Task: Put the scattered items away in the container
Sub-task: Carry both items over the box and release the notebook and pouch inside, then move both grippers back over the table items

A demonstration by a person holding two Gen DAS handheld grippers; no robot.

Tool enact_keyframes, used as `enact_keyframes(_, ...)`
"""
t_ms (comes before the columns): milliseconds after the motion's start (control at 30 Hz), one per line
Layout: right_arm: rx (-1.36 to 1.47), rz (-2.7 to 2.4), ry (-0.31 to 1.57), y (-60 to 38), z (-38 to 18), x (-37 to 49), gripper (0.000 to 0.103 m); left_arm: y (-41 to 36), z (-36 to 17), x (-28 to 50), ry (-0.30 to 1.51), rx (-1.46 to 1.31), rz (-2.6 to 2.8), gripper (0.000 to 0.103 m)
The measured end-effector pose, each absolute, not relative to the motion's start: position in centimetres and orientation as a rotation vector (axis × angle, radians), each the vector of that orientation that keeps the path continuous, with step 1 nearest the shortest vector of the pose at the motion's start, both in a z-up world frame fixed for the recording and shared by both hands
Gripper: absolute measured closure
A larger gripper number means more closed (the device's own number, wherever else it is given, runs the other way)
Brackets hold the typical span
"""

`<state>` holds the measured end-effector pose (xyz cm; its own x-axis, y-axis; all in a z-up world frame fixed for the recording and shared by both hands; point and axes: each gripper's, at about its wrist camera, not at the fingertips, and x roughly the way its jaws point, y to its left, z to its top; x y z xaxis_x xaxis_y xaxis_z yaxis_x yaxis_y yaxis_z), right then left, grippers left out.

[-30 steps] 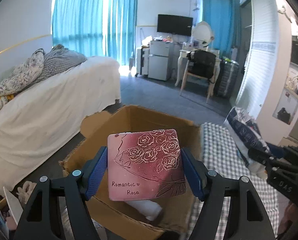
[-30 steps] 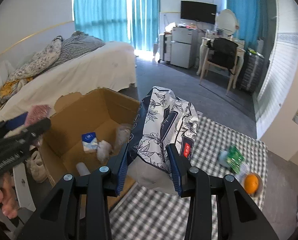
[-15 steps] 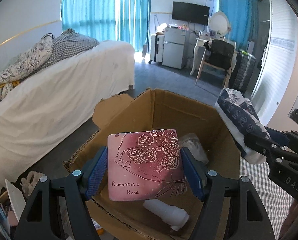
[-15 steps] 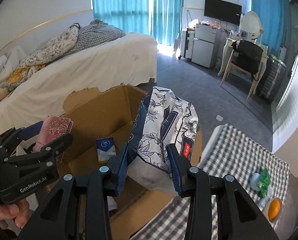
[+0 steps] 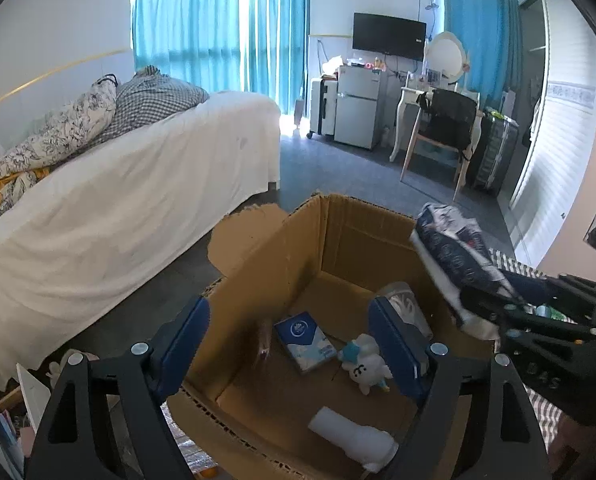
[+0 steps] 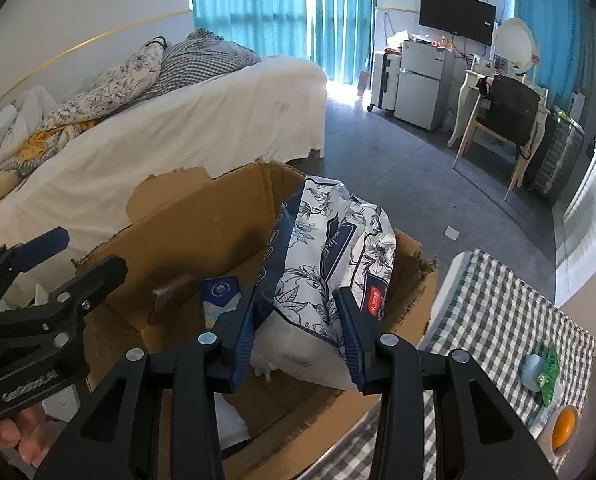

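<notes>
An open cardboard box stands on the floor; it also shows in the right wrist view. My left gripper is open and empty above it. A blurred pink case is falling inside the box, seen too in the right wrist view. The box holds a blue tissue pack, a white plush toy, a white bottle and a clear cup. My right gripper is shut on a floral tissue bag over the box's right side.
A bed with a white sheet lies left of the box. A checked tablecloth at the right carries an orange, a green packet and a pale blue object. A chair and fridge stand far back.
My left gripper opened and let go of the pink rose case, which now drops into the box. Both grippers moved further over the box; the right still holds the floral bag.
</notes>
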<state>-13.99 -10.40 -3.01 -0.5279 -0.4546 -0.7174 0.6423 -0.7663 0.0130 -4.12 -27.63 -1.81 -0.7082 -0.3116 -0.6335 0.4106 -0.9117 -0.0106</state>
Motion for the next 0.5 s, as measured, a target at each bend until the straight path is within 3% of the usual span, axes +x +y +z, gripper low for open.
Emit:
enact_keyframes(333,0.965,-2.211,0.343,-12.7,-3.5,-13.3,0.063,-29.2,-0.6,-2.4,0.220,0.884,-2.548,0.014)
enact_keyframes(433,0.965,-2.207,0.334,-13.0,-3.7,-13.2,0.055,-29.5,-0.3,-1.9,0.222,0.878,-2.540,0.014)
enact_keyframes(500,0.962,-2.229,0.324,-13.0,-3.6,-13.3,0.037,-29.6,-0.1,-1.7,0.221,0.873,-2.539,0.014)
